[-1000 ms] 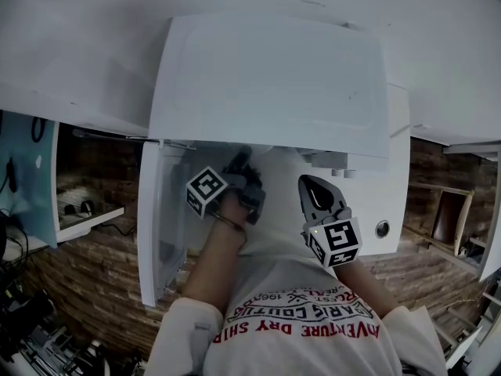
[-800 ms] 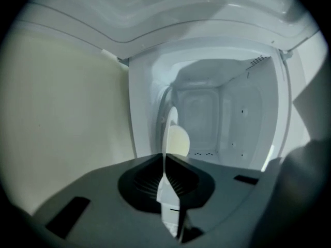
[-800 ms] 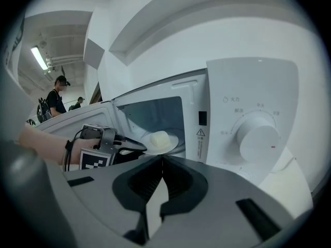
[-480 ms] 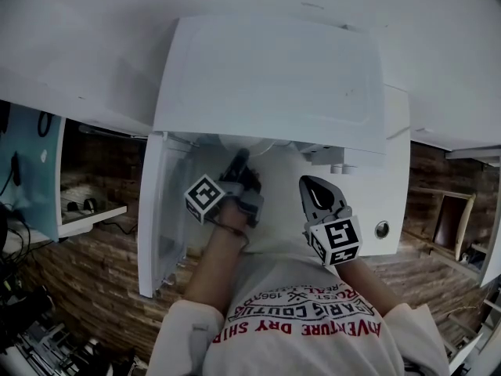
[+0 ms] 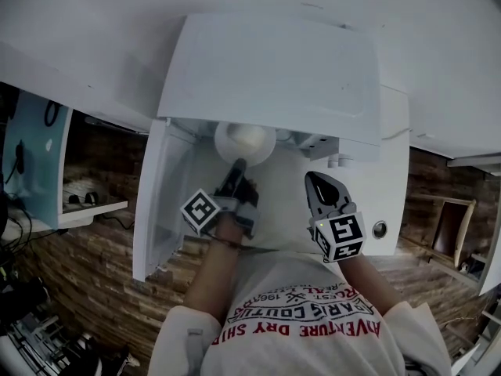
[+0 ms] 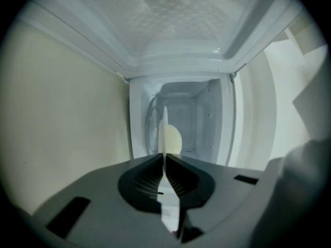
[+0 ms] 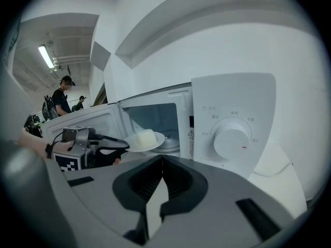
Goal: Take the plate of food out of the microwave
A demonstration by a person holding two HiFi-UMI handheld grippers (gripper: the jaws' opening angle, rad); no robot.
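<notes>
The left tongs (image 5: 237, 165) had just been closing and pinched the near rim of the plate (image 5: 245, 141). The plate lay straight ahead of them, level and edge-on between the pads, with the pale food (image 7: 145, 137) on top. It hung at the mouth of the microwave (image 5: 274, 77), partly out. The right tongs (image 5: 319, 186) were pressed together on nothing, well apart to the right, near the dial (image 7: 231, 138). A second earlier the left tongs reached deeper inside and no plate showed from above; the right tongs had kept their place.
</notes>
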